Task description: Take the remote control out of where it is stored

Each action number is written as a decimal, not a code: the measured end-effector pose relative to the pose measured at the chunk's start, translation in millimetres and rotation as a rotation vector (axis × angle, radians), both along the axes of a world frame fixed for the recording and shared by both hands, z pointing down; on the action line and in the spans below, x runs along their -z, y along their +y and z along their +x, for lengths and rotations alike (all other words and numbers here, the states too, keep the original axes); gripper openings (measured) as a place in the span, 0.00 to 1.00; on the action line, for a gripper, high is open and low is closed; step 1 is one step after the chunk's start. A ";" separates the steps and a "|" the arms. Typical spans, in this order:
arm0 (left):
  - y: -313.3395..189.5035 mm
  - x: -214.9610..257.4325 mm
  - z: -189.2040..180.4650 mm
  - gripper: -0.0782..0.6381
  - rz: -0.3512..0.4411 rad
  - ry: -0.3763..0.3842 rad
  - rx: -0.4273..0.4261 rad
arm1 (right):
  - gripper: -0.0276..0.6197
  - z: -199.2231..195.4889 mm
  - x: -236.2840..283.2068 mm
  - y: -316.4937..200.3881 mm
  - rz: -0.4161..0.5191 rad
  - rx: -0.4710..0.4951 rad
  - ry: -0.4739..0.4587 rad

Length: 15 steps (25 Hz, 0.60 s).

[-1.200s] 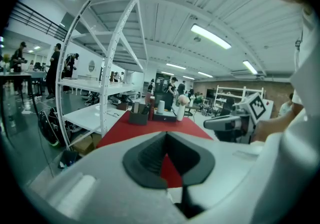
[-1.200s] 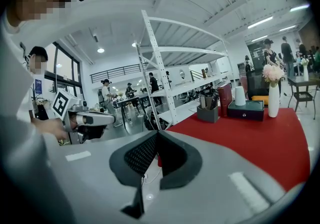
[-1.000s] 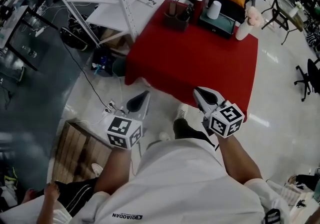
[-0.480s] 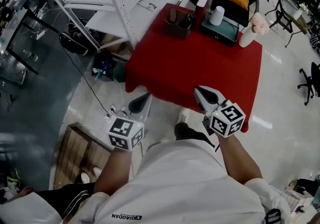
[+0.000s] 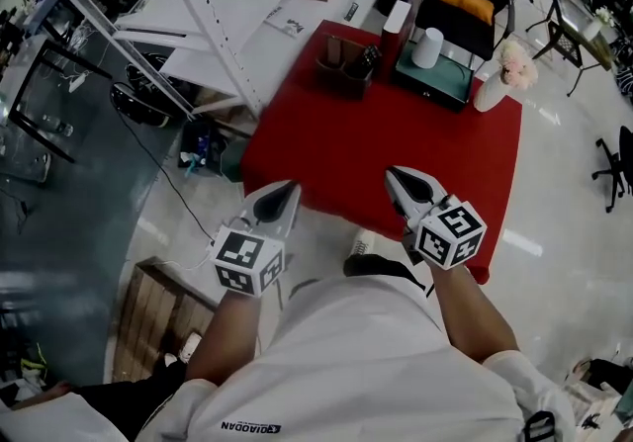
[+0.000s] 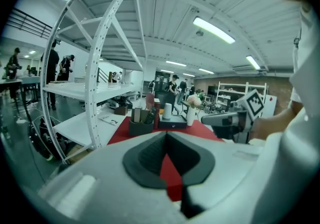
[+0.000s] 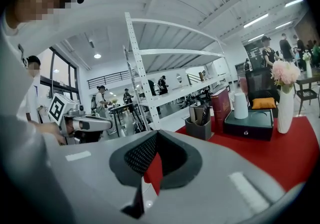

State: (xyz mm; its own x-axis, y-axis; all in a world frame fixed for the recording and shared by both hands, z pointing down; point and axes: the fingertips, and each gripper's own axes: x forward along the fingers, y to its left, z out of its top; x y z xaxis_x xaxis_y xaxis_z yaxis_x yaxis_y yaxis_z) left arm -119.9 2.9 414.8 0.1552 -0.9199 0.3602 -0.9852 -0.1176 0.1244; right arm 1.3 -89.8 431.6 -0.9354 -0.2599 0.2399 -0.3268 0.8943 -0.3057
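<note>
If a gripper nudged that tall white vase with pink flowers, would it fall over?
Likely: the vase is tall and narrow with flowers on top, so a high push would probably tip it. It looks smooth, perhaps slippery and breakable. It stands near the red table edge, so a fall seems possible.
</note>
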 end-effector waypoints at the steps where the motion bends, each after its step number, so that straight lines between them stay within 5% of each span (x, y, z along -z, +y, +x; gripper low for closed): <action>1: -8.3 0.6 -0.9 0.11 0.000 -0.001 -0.001 | 0.05 -1.2 1.0 -7.8 0.001 -0.001 -0.002; 15: -119.5 1.0 16.0 0.11 -0.037 -0.038 -0.039 | 0.05 16.1 1.7 -106.0 -0.018 -0.025 -0.017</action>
State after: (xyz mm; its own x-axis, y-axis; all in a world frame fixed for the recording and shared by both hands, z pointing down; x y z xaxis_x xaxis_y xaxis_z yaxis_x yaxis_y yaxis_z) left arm -103.9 -116.6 413.9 0.1765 -0.8992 0.4003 -0.9841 -0.1522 0.0922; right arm 17.4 -195.8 429.9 -0.9326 -0.2794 0.2286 -0.3439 0.8802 -0.3270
